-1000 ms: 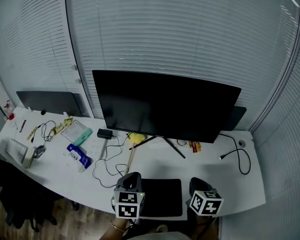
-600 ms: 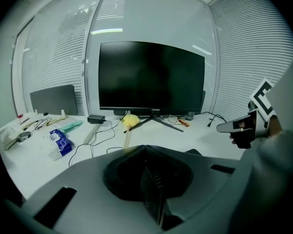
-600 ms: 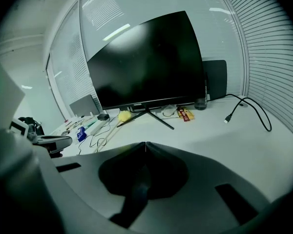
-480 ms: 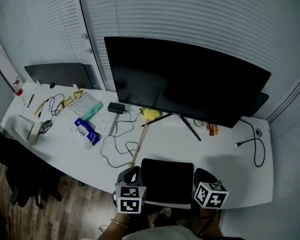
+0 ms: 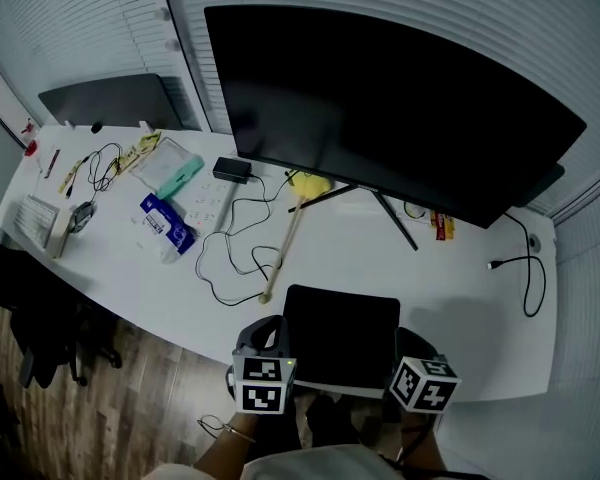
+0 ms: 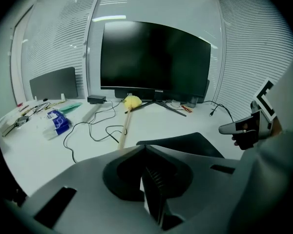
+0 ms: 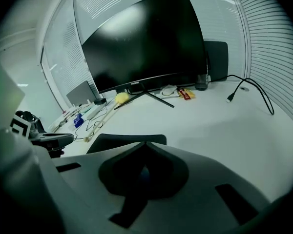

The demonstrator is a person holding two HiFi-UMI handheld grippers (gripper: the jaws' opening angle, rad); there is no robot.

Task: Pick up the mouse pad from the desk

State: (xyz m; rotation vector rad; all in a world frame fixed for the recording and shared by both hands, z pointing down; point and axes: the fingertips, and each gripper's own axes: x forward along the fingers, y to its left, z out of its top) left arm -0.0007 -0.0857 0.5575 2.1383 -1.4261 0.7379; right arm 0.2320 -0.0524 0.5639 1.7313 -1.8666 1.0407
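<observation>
The black mouse pad (image 5: 342, 336) lies flat at the near edge of the white desk (image 5: 460, 318), in front of the monitor. My left gripper (image 5: 265, 334) hovers at the pad's left edge, its jaws shut with nothing between them. My right gripper (image 5: 404, 342) is by the pad's right edge, also shut and empty. In the left gripper view the pad (image 6: 185, 142) shows just beyond the closed left gripper (image 6: 145, 148). In the right gripper view the pad (image 7: 127, 141) lies just past the closed right gripper (image 7: 144, 144), slightly to its left.
A large dark monitor (image 5: 380, 108) stands behind the pad on thin legs. A yellow-headed duster (image 5: 288, 236) and a loose black cable (image 5: 230, 263) lie left of the pad. A blue packet (image 5: 164, 224) and small items are farther left, another cable (image 5: 527, 278) at the right.
Both grippers have come down toward the desk's near edge, and the view has tipped downward. The pad now sits higher in the frame, squarely between the two grippers. Both stay shut.
</observation>
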